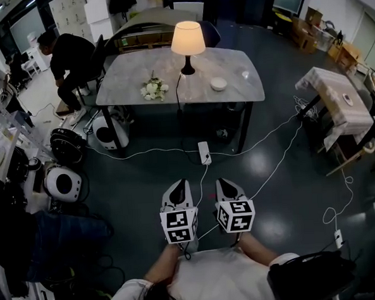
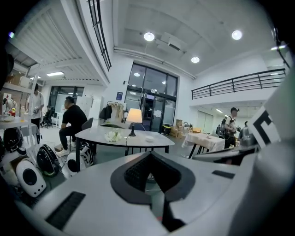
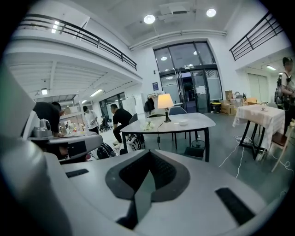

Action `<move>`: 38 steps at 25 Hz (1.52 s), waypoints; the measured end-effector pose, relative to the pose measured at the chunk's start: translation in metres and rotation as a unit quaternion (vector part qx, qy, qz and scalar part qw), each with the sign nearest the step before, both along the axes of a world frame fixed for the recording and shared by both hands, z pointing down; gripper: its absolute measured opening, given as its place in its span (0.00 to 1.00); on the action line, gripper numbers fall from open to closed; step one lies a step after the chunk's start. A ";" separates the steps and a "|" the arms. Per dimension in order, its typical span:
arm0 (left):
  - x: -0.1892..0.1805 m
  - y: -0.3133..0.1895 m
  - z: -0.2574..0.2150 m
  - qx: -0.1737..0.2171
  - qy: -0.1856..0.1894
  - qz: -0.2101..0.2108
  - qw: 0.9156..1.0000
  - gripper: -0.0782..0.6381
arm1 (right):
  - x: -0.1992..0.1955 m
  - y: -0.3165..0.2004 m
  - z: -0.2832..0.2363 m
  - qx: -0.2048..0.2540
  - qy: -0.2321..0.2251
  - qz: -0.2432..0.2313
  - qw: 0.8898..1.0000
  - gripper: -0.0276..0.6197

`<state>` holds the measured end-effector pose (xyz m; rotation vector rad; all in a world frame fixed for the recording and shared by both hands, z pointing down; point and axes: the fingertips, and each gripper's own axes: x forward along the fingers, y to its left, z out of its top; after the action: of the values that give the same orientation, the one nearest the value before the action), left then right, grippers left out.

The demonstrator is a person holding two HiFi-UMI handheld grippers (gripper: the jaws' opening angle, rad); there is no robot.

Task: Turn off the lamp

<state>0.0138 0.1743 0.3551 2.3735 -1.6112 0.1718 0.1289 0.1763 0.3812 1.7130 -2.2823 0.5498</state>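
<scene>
Open floor (image 1: 139, 181) reaches the table (image 1: 126, 80); a power strip (image 1: 204, 153) lies between.

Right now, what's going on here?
A person holds a tool in each hand. The left tool and right tool sit side by side over the dark floor, both shut and empty, pointing toward the table. The lamp on it is lit and well beyond reach. Its cord appears to run down to a power strip on the floor. White flowers and a small bowl share the tabletop.
</scene>
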 end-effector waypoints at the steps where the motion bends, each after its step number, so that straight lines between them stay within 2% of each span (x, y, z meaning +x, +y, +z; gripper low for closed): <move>1: -0.001 -0.009 0.000 0.000 0.002 0.001 1.000 0.10 | -0.002 -0.008 0.000 0.000 0.002 0.000 1.000 0.04; 8: -0.014 -0.077 -0.005 0.012 0.013 0.007 1.000 0.10 | -0.022 -0.076 -0.003 0.005 0.003 -0.001 1.000 0.04; 18: -0.033 -0.150 0.000 0.014 0.003 0.015 1.000 0.10 | -0.048 -0.151 -0.002 0.014 -0.007 0.001 1.000 0.04; 28: -0.053 -0.182 0.013 0.000 0.012 0.010 1.000 0.10 | -0.058 -0.179 0.011 -0.004 -0.002 0.008 1.000 0.04; 38: -0.067 -0.182 0.031 -0.029 0.022 -0.002 0.999 0.10 | -0.054 -0.176 0.025 -0.032 0.007 0.021 0.999 0.04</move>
<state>-0.0532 -0.0078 0.3857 2.3145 -1.5689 0.1628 0.0753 0.0007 0.4063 1.7333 -2.1981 0.6099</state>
